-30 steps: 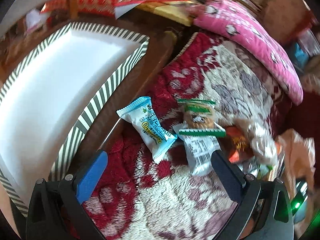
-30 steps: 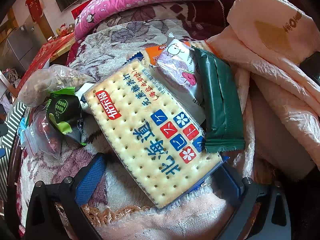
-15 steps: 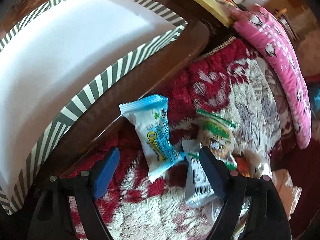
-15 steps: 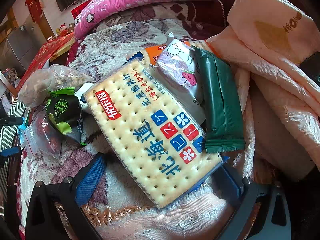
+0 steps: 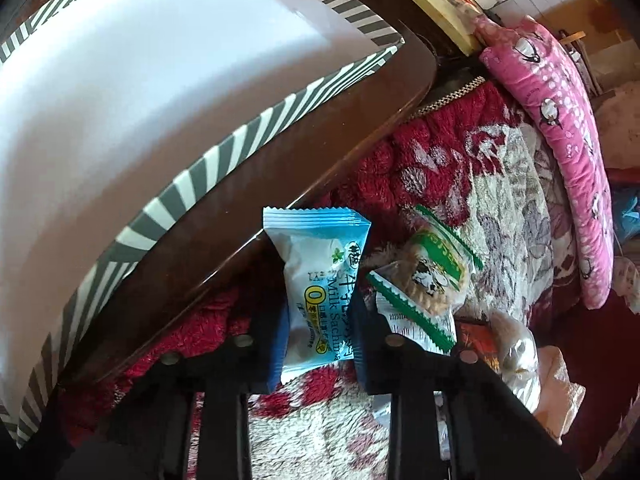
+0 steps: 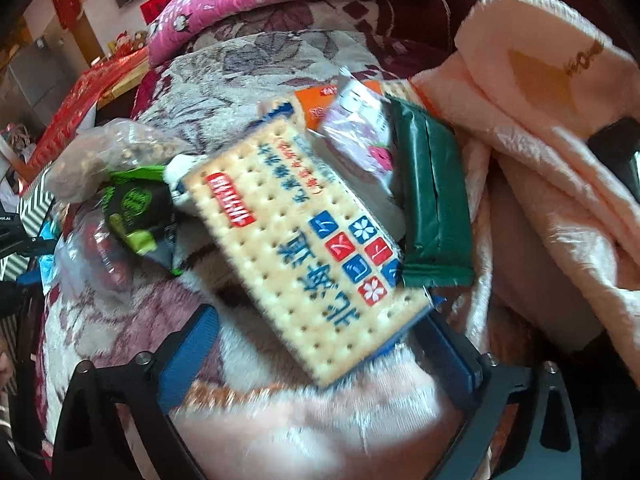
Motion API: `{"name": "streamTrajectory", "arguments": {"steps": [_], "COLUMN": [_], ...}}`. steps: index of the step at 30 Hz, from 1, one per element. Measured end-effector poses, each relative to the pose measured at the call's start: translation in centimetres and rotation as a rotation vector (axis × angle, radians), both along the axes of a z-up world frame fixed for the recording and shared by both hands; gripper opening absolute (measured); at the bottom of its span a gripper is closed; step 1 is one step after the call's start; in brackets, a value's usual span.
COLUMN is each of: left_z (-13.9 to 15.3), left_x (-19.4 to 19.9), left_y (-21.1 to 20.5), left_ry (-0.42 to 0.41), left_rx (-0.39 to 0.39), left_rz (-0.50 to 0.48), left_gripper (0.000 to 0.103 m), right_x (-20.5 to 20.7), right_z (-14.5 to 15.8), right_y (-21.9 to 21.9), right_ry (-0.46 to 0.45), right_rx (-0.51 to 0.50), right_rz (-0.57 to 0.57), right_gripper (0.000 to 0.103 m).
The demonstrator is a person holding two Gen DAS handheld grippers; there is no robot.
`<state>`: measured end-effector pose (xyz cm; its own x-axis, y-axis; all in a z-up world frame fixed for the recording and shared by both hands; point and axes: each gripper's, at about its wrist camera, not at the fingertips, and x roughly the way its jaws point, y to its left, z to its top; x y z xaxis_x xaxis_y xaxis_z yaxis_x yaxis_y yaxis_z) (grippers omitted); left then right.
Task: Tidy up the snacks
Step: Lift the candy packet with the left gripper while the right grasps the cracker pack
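My left gripper [image 5: 318, 340] is shut on a light blue milk snack packet [image 5: 320, 280], its blue pads pressing both long sides. A green-edged cookie packet [image 5: 432, 280] lies just right of it on the red and cream blanket [image 5: 500, 160]. The white box with striped rim [image 5: 224, 152] sits on the dark wood ledge to the upper left. My right gripper [image 6: 316, 344] stands open around the near end of a large cracker pack [image 6: 296, 248]; its pads do not press it. A dark green packet [image 6: 434, 208] and a purple-white packet [image 6: 360, 140] lie beside the crackers.
A black-and-green packet [image 6: 136, 208], a clear bag of nuts [image 6: 112, 152] and a clear bag of red pieces [image 6: 96, 256] lie left of the crackers. A pink pillow [image 5: 568, 120] borders the blanket. A peach towel [image 6: 540, 140] is bunched at right.
My left gripper came down over the blue snack packet, rolled, and its jaws went from wide open to shut on it. The right gripper has stayed put, still open.
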<state>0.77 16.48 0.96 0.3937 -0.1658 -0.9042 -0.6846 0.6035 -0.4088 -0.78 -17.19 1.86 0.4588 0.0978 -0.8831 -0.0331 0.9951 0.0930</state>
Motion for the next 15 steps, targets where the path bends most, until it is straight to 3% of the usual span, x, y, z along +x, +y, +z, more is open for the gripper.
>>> {"name": "streamTrajectory", "arguments": {"steps": [5, 15], "left_z": [0.9, 3.7], "left_x": [-0.9, -1.4], "left_y": [-0.6, -3.8], "left_ry": [-0.026, -0.069], "left_rx": [0.016, 0.189], "left_rz": [-0.057, -0.205], "left_gripper": [0.024, 0.024], "right_x": [-1.0, -1.1], "right_z": [1.9, 4.1], "right_y": [1.9, 3.4], "right_ry": [-0.019, -0.034], "right_rx": [0.011, 0.018], "right_rz": [0.070, 0.131], "right_gripper": [0.099, 0.099]}}
